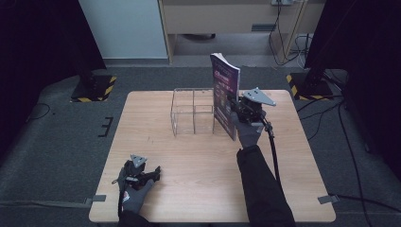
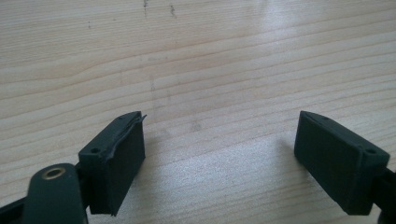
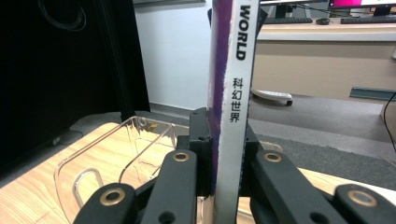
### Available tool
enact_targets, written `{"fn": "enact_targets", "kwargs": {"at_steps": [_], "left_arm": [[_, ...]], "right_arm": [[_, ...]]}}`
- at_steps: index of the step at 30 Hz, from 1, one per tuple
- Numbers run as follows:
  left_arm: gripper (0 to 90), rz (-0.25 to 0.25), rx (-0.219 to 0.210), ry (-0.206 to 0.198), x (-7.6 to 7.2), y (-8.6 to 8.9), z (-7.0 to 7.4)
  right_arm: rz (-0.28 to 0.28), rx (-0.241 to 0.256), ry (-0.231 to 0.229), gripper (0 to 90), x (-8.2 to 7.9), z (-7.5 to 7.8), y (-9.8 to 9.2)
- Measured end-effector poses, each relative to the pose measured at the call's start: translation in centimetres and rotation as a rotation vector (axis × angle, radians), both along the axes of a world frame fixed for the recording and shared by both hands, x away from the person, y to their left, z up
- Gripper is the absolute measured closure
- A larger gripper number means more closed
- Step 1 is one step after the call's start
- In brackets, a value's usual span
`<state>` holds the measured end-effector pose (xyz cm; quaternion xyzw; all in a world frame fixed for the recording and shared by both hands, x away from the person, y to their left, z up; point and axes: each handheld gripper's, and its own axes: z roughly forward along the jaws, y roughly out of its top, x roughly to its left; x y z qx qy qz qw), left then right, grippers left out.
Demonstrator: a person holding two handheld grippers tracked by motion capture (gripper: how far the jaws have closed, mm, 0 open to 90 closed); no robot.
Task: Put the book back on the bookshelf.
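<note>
Landmark: clear acrylic box-shaped organiser (image 1: 193, 112) with open compartments, on the far half of the light wooden table (image 1: 198, 161).
Magazine: thin purple-covered magazine with a white spine (image 1: 225, 94), upright, just beside the organiser's right side.
Right gripper (image 1: 235, 108): jaws pinching the magazine's spine (image 3: 233, 116), right of the organiser.
Left gripper (image 1: 153, 172): jaws spread wide with bare wood between them, low over the table, well apart from the organiser at the near left.

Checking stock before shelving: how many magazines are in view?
1. The magazine stands upright at the table's far side, clamped in the right gripper, beside the clear rack.
</note>
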<state>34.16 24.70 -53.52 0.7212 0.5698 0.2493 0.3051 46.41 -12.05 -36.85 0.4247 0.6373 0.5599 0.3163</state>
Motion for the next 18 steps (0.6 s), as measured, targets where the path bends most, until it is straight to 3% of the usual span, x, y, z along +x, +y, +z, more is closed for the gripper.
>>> {"fn": "enact_targets", "kwargs": {"at_steps": [18], "left_arm": [[14.8, 0.0, -0.002, -0.001, 0.0, 0.0, 0.0]], "right_arm": [[-0.029, -0.003, 0.011, 83.0, 1.0, -2.3, 0.9]]}}
